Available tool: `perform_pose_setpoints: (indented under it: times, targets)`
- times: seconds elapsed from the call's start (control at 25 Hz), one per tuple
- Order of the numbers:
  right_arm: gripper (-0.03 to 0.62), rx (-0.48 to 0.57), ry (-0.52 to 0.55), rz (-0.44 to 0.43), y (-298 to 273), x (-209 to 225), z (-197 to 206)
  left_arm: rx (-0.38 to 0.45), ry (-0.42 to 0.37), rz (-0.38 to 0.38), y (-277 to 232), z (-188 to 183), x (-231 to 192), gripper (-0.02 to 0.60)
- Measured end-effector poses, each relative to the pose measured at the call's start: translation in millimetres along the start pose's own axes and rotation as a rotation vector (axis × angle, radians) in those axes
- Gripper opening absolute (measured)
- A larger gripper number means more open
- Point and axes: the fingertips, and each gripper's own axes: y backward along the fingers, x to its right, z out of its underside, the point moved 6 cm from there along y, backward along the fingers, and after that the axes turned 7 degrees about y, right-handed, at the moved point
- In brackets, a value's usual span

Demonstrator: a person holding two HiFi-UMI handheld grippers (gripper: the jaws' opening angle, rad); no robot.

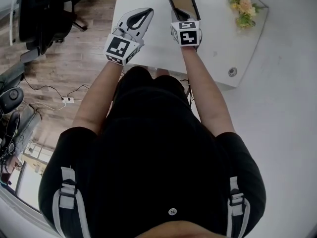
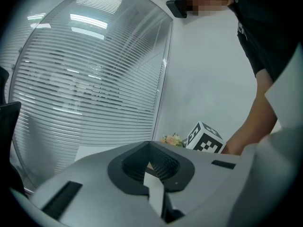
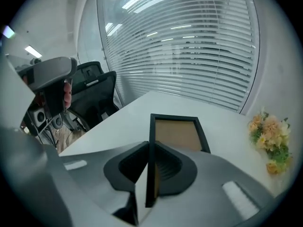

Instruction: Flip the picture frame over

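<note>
The picture frame (image 1: 184, 4) is black with a brown panel facing up, and it lies out over the white table (image 1: 153, 46) ahead of my right hand. My right gripper (image 1: 182, 18) is shut on the frame's near left rail. In the right gripper view that rail (image 3: 150, 141) runs straight between the pads of the right gripper (image 3: 149, 148). I cannot tell whether the frame's far edge touches the table. My left gripper (image 1: 148, 12) hovers to the left of the frame, shut and holding nothing. The left gripper (image 2: 150, 148) shows its tips together.
A small bunch of flowers (image 1: 242, 6) stands at the table's far right, to the right of the frame (image 3: 271, 143). A round cable hole (image 1: 232, 72) sits near the table's right front corner. Black office chairs (image 1: 49, 9) stand on the wooden floor to the left.
</note>
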Motion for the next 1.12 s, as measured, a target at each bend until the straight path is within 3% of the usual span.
perform_pose_setpoints:
  times: [0.24,1.12]
  targets:
    - [0.051,0.07,-0.063,-0.018,34.6,10.6,-3.4,0.03,-0.035,0.004,1.4,-12.3,29.3,0.003]
    - [0.051,0.209,-0.292,-0.151,121.3,16.5,-27.4,0.085,-0.08,0.038,0.1,-58.0,77.5,0.003]
